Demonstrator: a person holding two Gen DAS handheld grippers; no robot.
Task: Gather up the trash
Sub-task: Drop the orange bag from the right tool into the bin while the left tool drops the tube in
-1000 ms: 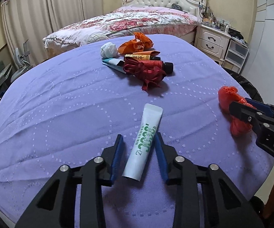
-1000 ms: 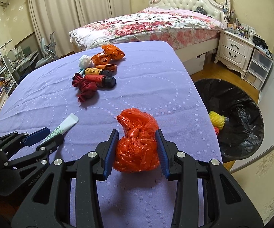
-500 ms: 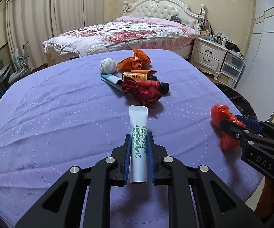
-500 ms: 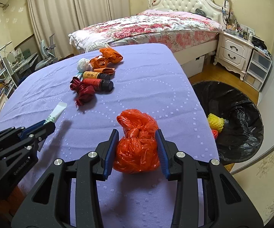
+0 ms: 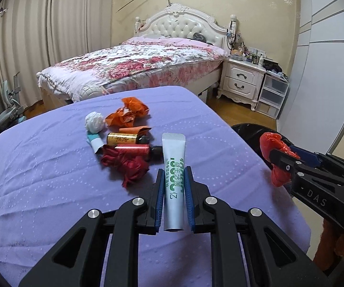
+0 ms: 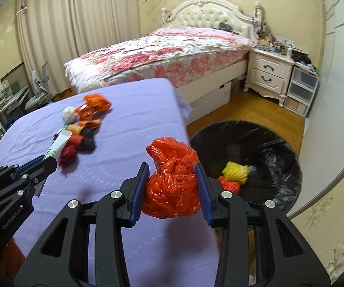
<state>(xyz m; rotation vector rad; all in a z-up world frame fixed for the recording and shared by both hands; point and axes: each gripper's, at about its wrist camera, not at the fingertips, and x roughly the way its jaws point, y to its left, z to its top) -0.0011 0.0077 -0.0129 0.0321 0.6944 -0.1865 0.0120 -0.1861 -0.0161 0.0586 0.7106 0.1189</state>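
Right gripper [image 6: 172, 186]: I have it clamped on the knotted red bag [image 6: 172, 179]; black-lined bin [image 6: 267, 148] lies right-forward, nearer this hand.
Left gripper [image 5: 174, 198]: pinching toothpaste tube [image 5: 174, 167], long axis along fingers, probably lifted.

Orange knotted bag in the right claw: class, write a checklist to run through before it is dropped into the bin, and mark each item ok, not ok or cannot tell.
1. Right claw shut on the orange knotted bag: ok.
2. Bag clear of the purple tabletop: ok, it appears lifted.
3. Bag directly above the black-lined bin: not ok, it sits at the table edge beside the bin.
4. Bin has room: ok, only a yellow net and a red scrap lie inside.
5. Left claw shut on the white tube: ok.
6. Knot tight: cannot tell.
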